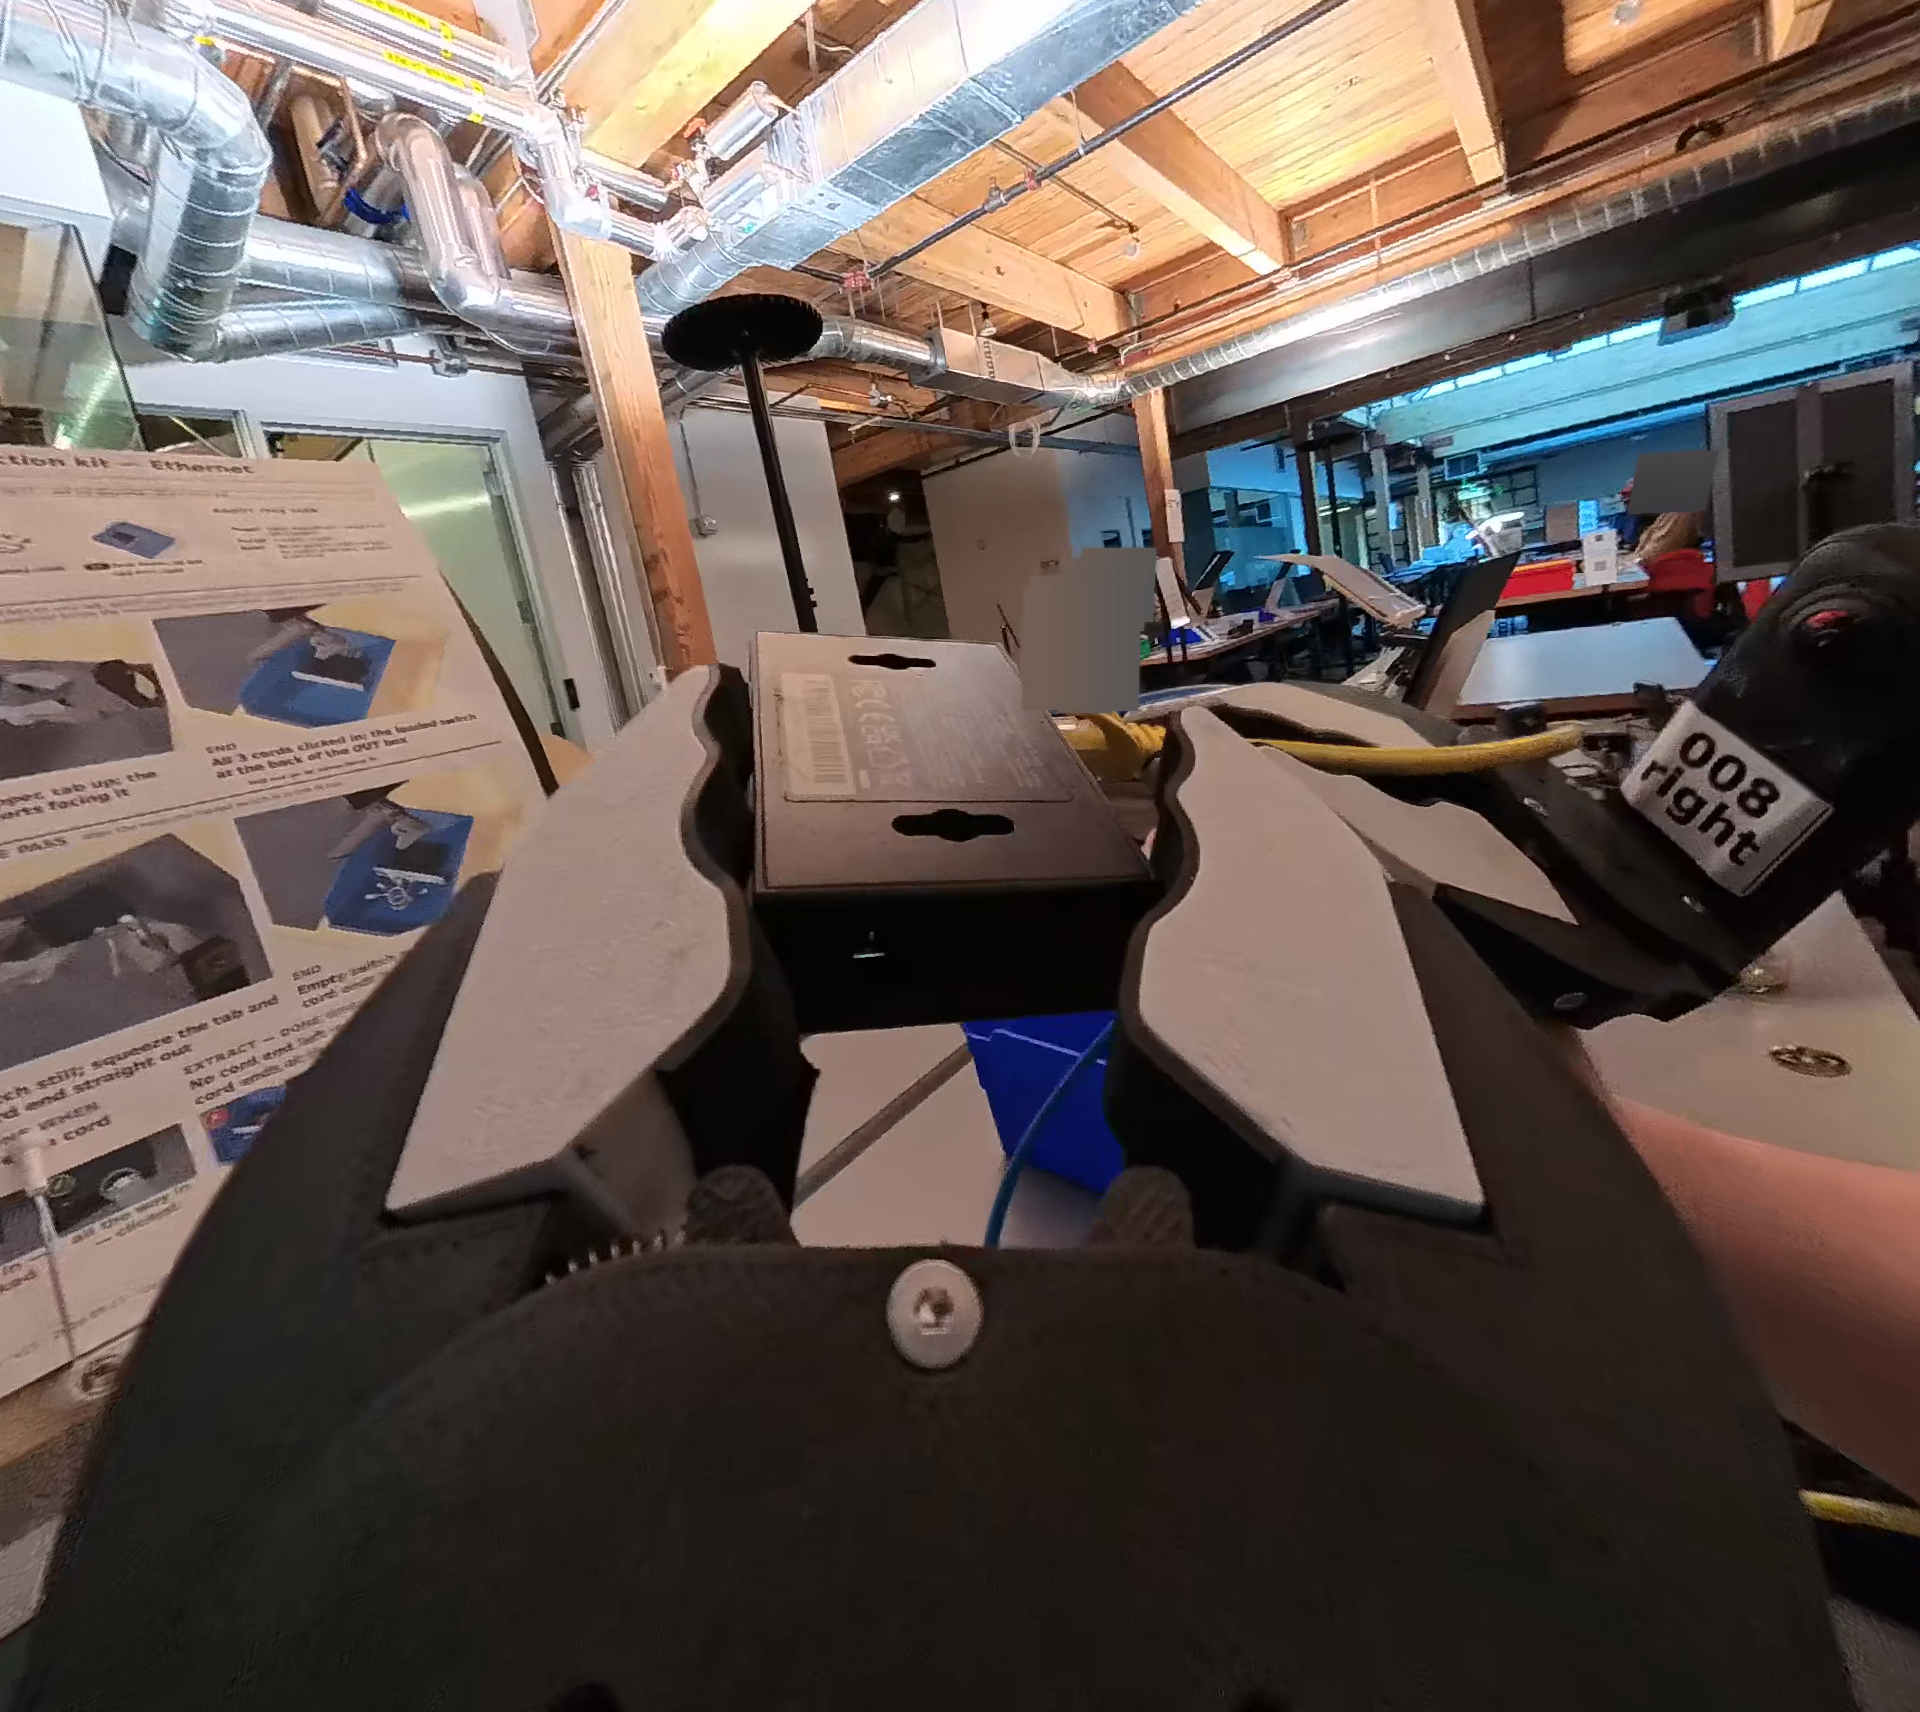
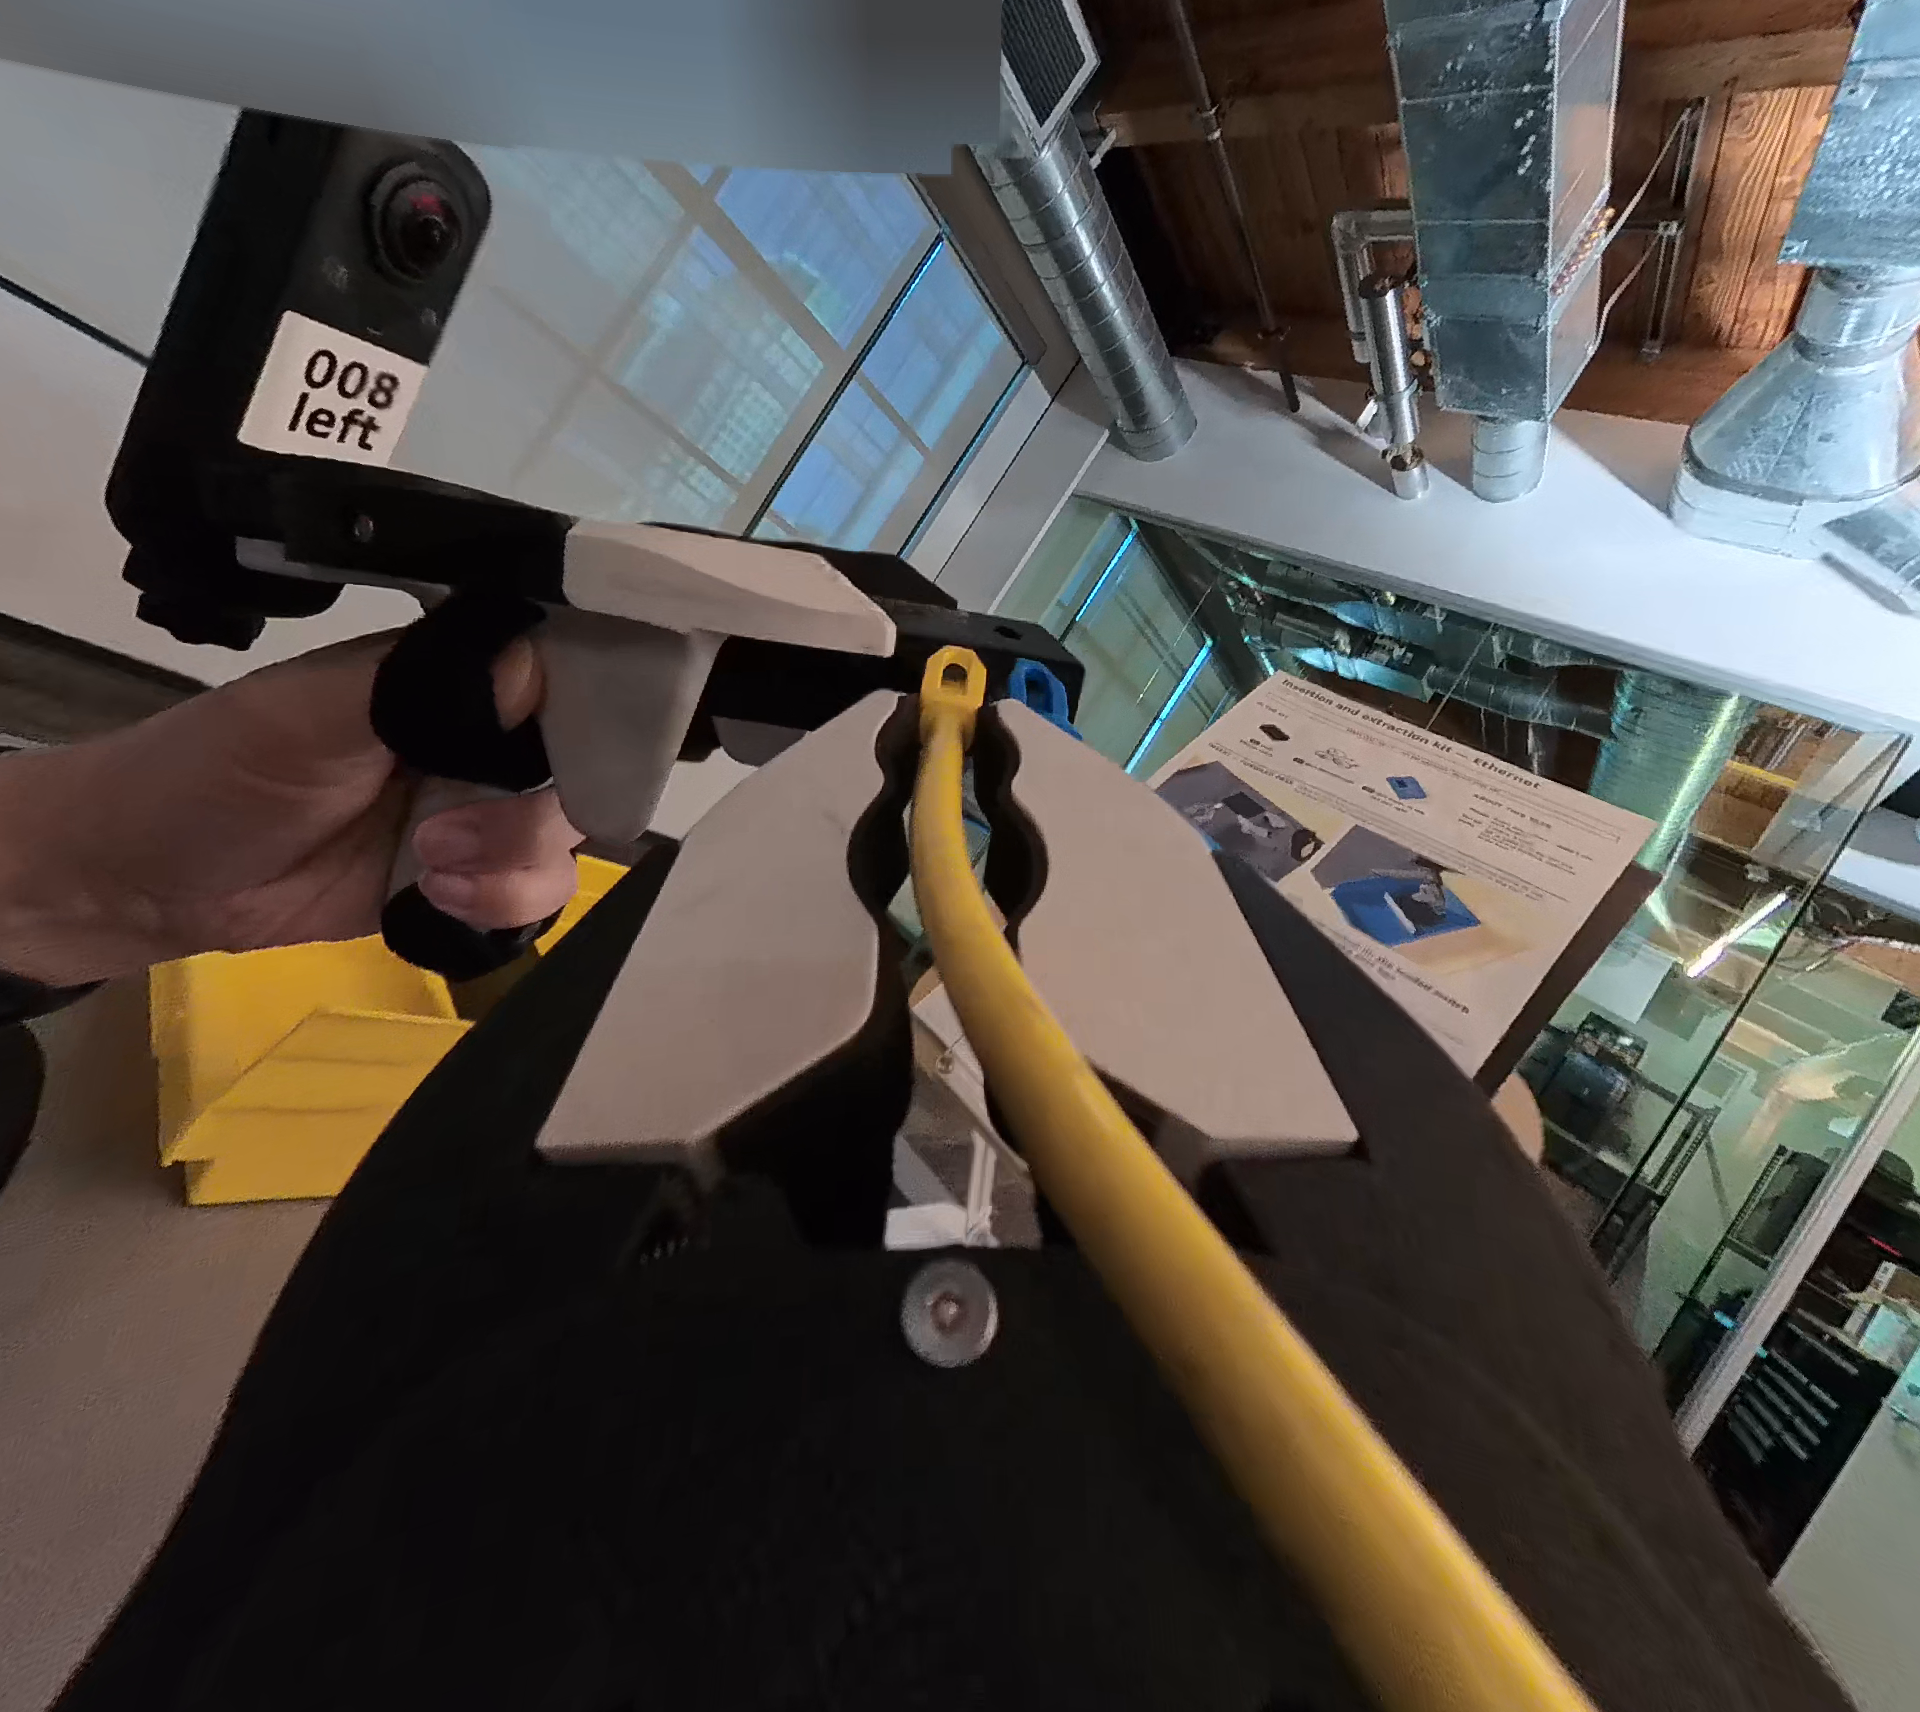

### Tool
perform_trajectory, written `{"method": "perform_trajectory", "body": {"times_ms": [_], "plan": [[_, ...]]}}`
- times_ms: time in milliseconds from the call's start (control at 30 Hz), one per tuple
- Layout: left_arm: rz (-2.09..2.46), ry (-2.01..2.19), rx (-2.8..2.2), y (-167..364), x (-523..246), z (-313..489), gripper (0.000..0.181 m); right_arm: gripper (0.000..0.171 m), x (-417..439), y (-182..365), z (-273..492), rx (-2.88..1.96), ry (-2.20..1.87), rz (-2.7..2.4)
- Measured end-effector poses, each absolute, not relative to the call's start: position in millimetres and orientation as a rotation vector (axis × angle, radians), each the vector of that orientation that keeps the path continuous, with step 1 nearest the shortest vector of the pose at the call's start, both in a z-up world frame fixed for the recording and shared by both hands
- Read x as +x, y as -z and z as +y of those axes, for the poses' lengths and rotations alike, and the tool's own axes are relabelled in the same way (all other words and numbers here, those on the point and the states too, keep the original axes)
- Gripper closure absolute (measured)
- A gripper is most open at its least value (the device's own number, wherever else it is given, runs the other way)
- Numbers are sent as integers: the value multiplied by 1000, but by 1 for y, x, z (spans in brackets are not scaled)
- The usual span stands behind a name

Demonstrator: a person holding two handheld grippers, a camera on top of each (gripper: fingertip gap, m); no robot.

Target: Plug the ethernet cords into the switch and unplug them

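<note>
A: Switch (image 1: 935,789) first. Black box, held off the tabletop (image 1: 1704,1039) and turned underside-up toward the left wrist camera, its label sticker and two keyhole slots showing. The left gripper (image 1: 940,841) is clamped on it, one pad on each long side.

B: And the cords?

A: Yellow cord (image 2: 1049,1018) runs up between the fingers of the right gripper (image 2: 951,727), which are closed around it just behind the yellow plug (image 2: 951,675). In the right wrist view the plug tip sits at the edge of the switch (image 2: 966,623); whether it is seated or only touching the port I cannot tell. A blue plug (image 2: 1039,691) sits just beside it at the same edge, apparently in a port.

B: Third cord?

A: None visible at the switch. A thin blue cable (image 1: 1049,1112) hangs below the switch in the left wrist view, in front of a blue bin (image 1: 1049,1091).

B: Progress, then?

A: Judgement only: mid-task. One blue plug looks to be in, the yellow one is at the port, either going in or coming out. I cannot say which phase. Whichever it is, cords remain to handle before the switch is done.

B: Surroundings?

A: Yellow bin (image 2: 301,1080) on the tabletop beyond the person's hand (image 2: 312,831); a printed instruction sheet (image 1: 208,831) propped at the left.
</note>
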State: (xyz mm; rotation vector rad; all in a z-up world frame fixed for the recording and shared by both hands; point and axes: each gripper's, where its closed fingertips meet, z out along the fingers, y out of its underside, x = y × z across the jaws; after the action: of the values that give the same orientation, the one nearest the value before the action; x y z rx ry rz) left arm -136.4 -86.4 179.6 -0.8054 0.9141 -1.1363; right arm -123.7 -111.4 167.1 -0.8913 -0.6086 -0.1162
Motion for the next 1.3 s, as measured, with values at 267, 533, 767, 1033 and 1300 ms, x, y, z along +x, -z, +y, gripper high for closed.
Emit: {"method": "perform_trajectory", "body": {"times_ms": [267, 533, 767, 1033, 1300], "plan": [[1010, 1052, -723, -185, -140, -102, 106, 161, -131, -177, -131, -762, 327, -662], [1065, 997, -782, -177, -138, -97, 105, 161, -134, -178, -136, -709, 468, -675], [1210, 855, -896, -157, -137, -83, 107, 160, -139, -168, -128, -704, 574, -743], [1328, 977, -1128, -125, -130, -70, 100, 161, -145, -154, -121, -660, 767, -866], [1284, 964, -1005, -125, -121, -68, 109, 160, -146, -147, -115, -685, 669, -874]]}}
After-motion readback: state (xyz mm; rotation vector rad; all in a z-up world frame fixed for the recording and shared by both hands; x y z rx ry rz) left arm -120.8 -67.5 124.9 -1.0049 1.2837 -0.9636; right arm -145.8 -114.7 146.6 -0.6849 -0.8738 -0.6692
